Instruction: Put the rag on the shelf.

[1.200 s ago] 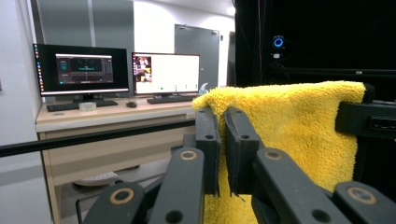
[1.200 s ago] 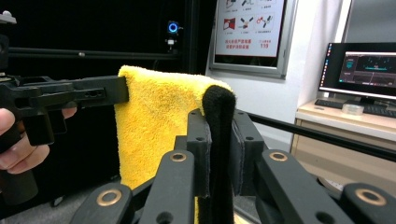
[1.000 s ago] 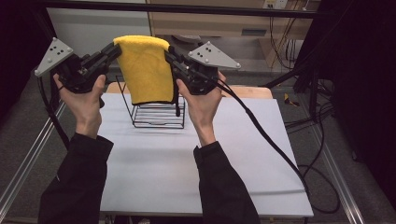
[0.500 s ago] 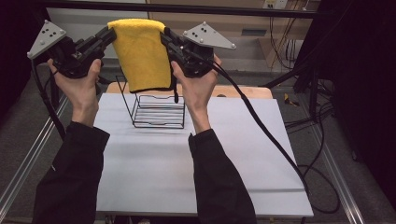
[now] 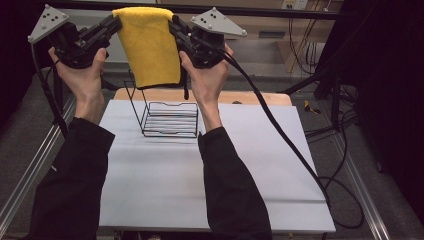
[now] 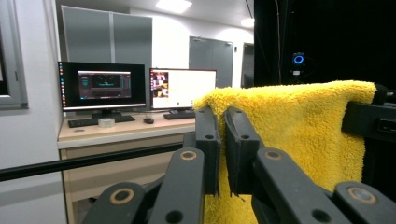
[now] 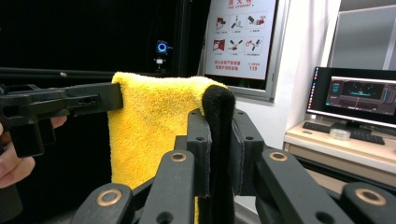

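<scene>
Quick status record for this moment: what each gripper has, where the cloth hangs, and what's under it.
left gripper: shut on one top corner of the yellow towel
right gripper: shut on the other top corner, at its black edge
towel: stretched between the two grippers, hanging free, raised above the table
wire rack: black, upright on the white table, below the towel
towel and rack: apart

We see bright ceiling lights (image 6: 173, 4) up top. The table (image 5: 165, 185) is bright and the sides are very dark. The close black jaws look a bit blurry.
</scene>
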Motion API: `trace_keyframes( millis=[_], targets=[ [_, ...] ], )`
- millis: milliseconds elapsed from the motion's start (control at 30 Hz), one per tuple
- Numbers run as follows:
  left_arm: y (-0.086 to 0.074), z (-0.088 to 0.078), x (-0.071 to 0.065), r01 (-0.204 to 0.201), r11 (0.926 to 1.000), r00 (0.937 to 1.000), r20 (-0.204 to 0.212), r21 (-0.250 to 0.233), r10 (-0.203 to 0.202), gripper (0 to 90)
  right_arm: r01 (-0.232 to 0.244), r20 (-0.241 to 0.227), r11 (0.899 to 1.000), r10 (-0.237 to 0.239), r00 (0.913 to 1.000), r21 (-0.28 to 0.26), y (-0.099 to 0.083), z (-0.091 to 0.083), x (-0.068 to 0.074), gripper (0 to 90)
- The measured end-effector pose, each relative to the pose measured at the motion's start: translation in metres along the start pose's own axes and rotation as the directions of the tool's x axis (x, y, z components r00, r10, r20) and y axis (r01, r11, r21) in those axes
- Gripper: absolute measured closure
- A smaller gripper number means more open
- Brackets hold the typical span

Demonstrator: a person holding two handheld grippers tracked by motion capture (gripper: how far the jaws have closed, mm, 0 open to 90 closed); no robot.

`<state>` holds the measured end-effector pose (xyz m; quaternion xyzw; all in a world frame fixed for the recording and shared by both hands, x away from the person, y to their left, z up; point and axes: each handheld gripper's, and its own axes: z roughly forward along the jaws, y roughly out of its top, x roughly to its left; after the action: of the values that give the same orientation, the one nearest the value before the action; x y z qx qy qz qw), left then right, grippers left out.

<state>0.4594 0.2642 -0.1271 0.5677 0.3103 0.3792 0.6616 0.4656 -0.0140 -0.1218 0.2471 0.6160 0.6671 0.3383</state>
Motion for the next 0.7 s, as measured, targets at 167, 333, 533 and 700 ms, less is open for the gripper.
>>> trace_keyframes(
  millis=[167, 333, 533, 700],
  targets=[
    [0.003, 0.003, 0.006, 0.01, 0.9999, 0.9999, -0.002, 0.005, -0.01, 84.3, -0.011, -0.003, 1.0, 0.011, 0.9999, -0.009, 0.002, 0.007, -0.003, 80.6],
    [0.007, 0.012, 0.012, 0.004, 0.9999, 0.9998, -0.021, 0.011, -0.004, 84.3, 0.006, -0.003, 1.0, -0.006, 1.0, -0.011, 0.004, 0.018, -0.005, 80.6],
    [0.007, 0.025, 0.022, 0.014, 0.9997, 0.9995, -0.029, 0.018, -0.013, 84.3, 0.015, 0.01, 1.0, -0.015, 0.9998, 0.003, 0.006, 0.031, -0.014, 80.6],
    [0.004, 0.035, 0.029, 0.016, 0.9994, 0.999, -0.043, 0.03, -0.014, 84.3, 0.013, 0.007, 1.0, -0.013, 0.9999, 0.009, 0.003, 0.043, -0.021, 80.6]
  ],
)
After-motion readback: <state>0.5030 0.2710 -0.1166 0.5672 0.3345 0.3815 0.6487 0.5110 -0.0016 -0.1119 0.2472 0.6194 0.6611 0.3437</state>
